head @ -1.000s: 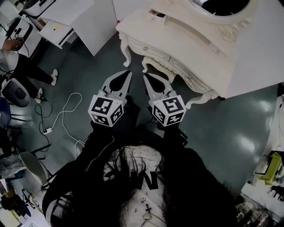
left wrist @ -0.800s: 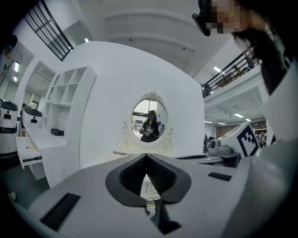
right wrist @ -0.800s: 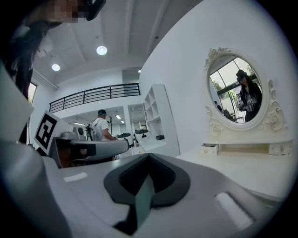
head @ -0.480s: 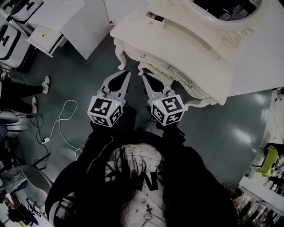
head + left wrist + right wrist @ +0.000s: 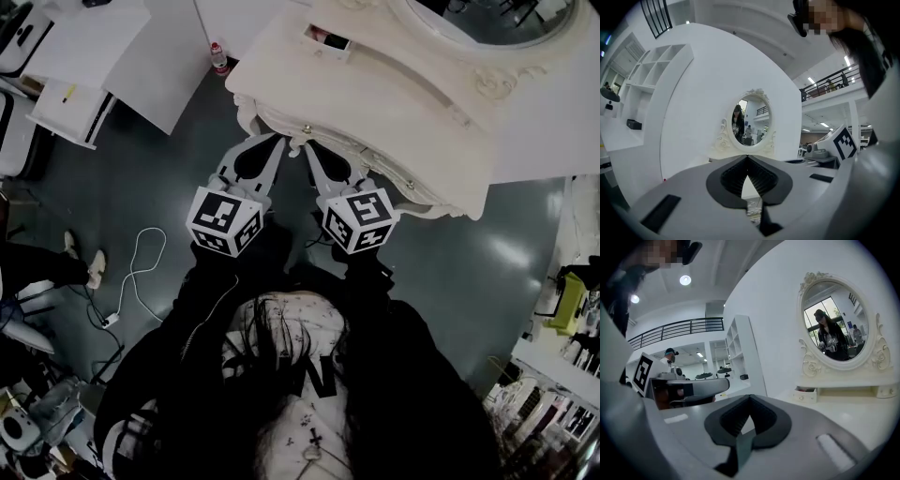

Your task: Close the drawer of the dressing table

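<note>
At the front edge of a cream dressing table (image 5: 394, 103), the left gripper (image 5: 272, 141) and the right gripper (image 5: 312, 150) are held side by side, tips pointing at the table's carved front. Each has its jaws pressed together at the tips, with nothing between them; the left gripper view (image 5: 747, 159) and the right gripper view (image 5: 750, 397) both show this. Neither gripper touches the furniture, as far as the head view shows.

The small drawer (image 5: 326, 39) lies well ahead of both grippers, across the tabletop at its far left, in the low shelf under the oval mirror (image 5: 497, 28). It stands partly pulled out, with something reddish inside. From the right gripper the drawer (image 5: 806, 394) sits ahead and to the right of the jaws, below the mirror's (image 5: 834, 329) left side. From the left gripper only the mirror (image 5: 751, 123) shows above the jaws.

A red-capped bottle (image 5: 217, 58) stands on the floor beside the table's left end, and a white cable (image 5: 141, 253) trails across the floor to the person's left.
</note>
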Available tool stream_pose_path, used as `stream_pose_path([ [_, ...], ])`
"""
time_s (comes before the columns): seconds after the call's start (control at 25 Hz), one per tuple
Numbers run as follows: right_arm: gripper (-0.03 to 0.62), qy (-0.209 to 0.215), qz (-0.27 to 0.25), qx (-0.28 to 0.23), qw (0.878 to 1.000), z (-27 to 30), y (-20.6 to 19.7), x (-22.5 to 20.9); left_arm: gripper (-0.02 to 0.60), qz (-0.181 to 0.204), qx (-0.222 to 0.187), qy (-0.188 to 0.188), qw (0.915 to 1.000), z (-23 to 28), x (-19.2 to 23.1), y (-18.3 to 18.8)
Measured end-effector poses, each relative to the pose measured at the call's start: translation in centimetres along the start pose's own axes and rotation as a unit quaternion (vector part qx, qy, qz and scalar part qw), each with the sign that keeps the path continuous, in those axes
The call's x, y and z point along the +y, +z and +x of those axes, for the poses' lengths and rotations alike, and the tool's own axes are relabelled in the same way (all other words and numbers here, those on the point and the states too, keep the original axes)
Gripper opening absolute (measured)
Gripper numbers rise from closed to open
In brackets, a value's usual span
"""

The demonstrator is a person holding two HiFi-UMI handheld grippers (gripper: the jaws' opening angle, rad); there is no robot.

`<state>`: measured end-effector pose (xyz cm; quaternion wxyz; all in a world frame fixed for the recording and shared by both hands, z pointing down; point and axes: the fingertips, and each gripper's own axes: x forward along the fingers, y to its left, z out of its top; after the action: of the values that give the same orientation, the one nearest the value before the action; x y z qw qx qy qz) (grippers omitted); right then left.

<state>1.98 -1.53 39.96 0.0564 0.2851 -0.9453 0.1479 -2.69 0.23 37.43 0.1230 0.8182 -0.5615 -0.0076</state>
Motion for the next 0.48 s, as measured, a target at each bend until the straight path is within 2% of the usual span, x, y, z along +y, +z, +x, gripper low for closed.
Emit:
stream_pose_path([
  [0.32,0.008,-0.051,0.016,-0.013,0.998,4.1,1.3,-1.1,-0.005,0.014,0.005,-0.041,0.9991,1.5,4.4,1.6],
  [0.48,0.008,-0.068,0.017,-0.015,0.997,5.0,1.6,-1.5,-0.005,0.012,0.001,-0.05,0.9987,2.0,5.9,2.1],
])
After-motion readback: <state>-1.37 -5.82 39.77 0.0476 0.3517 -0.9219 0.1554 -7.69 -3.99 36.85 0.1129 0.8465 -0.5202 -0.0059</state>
